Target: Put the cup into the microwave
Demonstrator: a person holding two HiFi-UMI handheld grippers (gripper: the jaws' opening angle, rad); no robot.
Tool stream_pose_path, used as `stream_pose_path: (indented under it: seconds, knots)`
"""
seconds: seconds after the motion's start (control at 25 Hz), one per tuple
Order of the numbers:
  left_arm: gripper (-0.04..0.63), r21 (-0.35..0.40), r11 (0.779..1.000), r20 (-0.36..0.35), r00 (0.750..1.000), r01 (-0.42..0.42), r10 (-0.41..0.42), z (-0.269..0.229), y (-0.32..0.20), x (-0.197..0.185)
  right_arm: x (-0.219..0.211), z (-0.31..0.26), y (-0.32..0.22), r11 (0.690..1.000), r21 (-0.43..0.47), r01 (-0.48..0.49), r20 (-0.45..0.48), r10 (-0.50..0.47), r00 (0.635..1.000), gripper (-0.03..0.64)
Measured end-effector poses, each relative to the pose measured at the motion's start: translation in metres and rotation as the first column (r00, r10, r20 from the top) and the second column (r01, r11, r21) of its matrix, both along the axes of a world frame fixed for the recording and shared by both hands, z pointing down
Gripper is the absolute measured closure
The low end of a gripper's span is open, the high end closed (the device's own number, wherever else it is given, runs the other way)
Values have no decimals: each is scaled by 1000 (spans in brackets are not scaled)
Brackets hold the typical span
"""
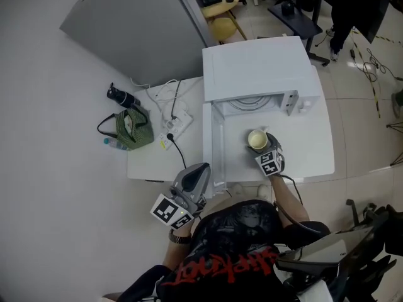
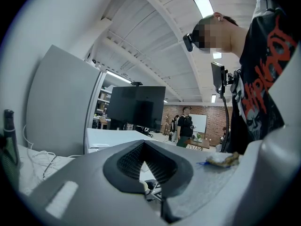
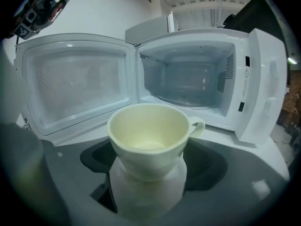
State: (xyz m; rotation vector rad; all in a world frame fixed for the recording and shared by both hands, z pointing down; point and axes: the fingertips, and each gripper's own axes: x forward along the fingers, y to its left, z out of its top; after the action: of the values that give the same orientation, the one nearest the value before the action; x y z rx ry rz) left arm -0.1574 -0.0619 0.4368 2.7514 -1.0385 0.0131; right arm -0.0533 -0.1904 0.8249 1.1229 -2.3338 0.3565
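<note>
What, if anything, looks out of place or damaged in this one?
A crumpled scrap lies on the shell of the left gripper, beside its shut jaws; it looks like stray debris. Otherwise nothing: the cup stands upright, unspilled.

Black T-shirt (image 1: 247, 231), red lettering (image 1: 217, 270); brown wristband (image 1: 179, 237)
</note>
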Motion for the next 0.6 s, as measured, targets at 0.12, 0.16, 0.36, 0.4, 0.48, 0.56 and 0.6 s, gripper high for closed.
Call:
stream_pose_path:
  seconds: [0.12,0.16,0.36,0.4,0.48,0.56,0.6]
  knots:
    - [598,5,1000,-2,1000,-1,1,-1,-4,3,1,-1,1,1000,-8,3,-6,-3,1000,204]
    - [598,6,1000,-4,1000,-3,3,-1,-4,4,2,-2,4,1000,-8,5,-9,-5,1000,203]
    - [598,6,1000,-19,1000,-9,9,-1,-10,5,9,-19,21,1000,21,5,-1,-5,1000,196]
    - [598,4,1000,-22,1000,-9,9,0,-11,5,10,-25,23,1000,28,4,7,-4,1000,196]
    - [598,2,1000,-27,1000,-10,10,1,-14,6,13,-36,26,999,47,0,21,-1,1000,196]
    - [598,4,1000,-31,999,-10,10,1,-16,6,15,-52,23,997,78,-9,38,6,999,198]
    - [598,5,1000,-32,999,-9,9,1,-17,6,16,-61,19,995,95,-14,48,10,999,196]
